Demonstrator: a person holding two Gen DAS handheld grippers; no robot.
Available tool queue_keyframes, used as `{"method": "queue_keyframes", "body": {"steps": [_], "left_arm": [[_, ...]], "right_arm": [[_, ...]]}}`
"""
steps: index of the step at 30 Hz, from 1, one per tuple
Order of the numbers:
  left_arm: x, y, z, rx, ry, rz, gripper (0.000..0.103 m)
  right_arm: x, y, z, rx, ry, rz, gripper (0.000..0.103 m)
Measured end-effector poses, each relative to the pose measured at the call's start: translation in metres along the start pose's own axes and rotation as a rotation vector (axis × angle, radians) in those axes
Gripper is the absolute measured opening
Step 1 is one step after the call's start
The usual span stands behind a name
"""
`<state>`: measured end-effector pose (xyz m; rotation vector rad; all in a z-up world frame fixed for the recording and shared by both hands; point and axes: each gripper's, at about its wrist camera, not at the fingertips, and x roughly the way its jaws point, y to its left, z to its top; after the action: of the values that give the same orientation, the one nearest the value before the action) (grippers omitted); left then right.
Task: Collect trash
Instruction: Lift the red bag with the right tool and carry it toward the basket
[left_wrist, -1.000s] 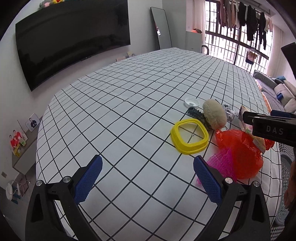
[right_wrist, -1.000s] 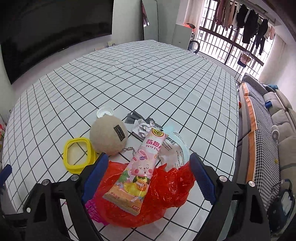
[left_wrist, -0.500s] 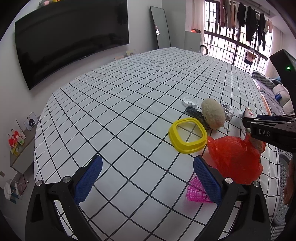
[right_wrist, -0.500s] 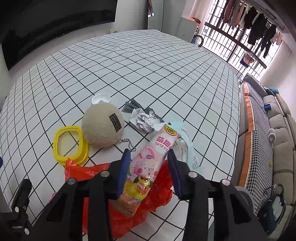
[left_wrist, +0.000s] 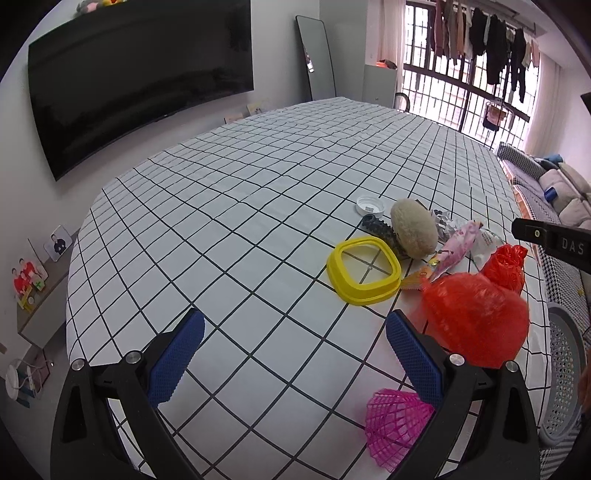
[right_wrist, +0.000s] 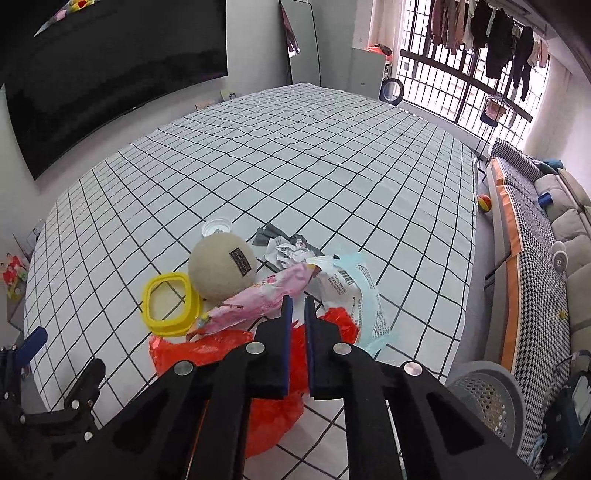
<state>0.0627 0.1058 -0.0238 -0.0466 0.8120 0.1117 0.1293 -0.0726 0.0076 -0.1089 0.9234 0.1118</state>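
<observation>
Red bag (right_wrist: 273, 373) between right claw (right_wrist: 297, 306) pads

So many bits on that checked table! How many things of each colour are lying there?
Yellow: 1, frame
Red: 1, plastic bag
Pink: 2, snack wrapper, mesh net
Beige: 1, fluffy ball
White or pale: 3, cap, crumpled paper, labelled bag
Black: 1, ridged strip
Total: 9

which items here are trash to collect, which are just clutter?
Trash: pink snack wrapper pinched by the right tool, red plastic bag, crumpled paper, white-blue package.
Not trash: yellow frame, plush ball, white lid.
</observation>
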Motion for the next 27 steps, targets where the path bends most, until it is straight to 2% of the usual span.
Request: {"method": "queue_keyframes", "body": {"steps": [4,6,8,10,12,14,22,27], "left_arm": [[-0.002,0.007,0.001,-0.013,-0.006,0.009,0.097],[-0.002,0.01,0.001,-0.018,-0.009,0.017,0.097],[-0.002,0.013,0.001,-0.023,-0.012,0.023,0.097],[-0.003,0.015,0.0,-0.027,-0.014,0.024,0.097],[-0.003,0.016,-0.001,-0.026,-0.015,0.025,0.097],[-0.004,0.016,-0.003,-0.021,-0.014,0.029,0.097],[-0.009,0.015,-0.006,-0.014,-0.02,0.034,0.097],[-0.01,0.015,-0.005,-0.016,-0.026,0.034,0.097]], "right_arm": [[-0.014,0.002,-0.021,0.021,0.001,0.044,0.007],[-0.021,0.003,-0.032,0.03,-0.012,0.05,0.011],[-0.029,0.006,-0.043,0.024,-0.035,0.043,0.035],[-0.035,0.007,-0.053,0.026,-0.057,0.041,0.048],[-0.039,0.008,-0.06,0.036,-0.07,0.057,0.052],[-0.041,0.009,-0.065,0.042,-0.076,0.075,0.067],[-0.034,0.003,-0.058,0.111,-0.087,0.086,0.068],[-0.031,0.009,-0.054,0.087,-0.081,0.093,0.081]]}}
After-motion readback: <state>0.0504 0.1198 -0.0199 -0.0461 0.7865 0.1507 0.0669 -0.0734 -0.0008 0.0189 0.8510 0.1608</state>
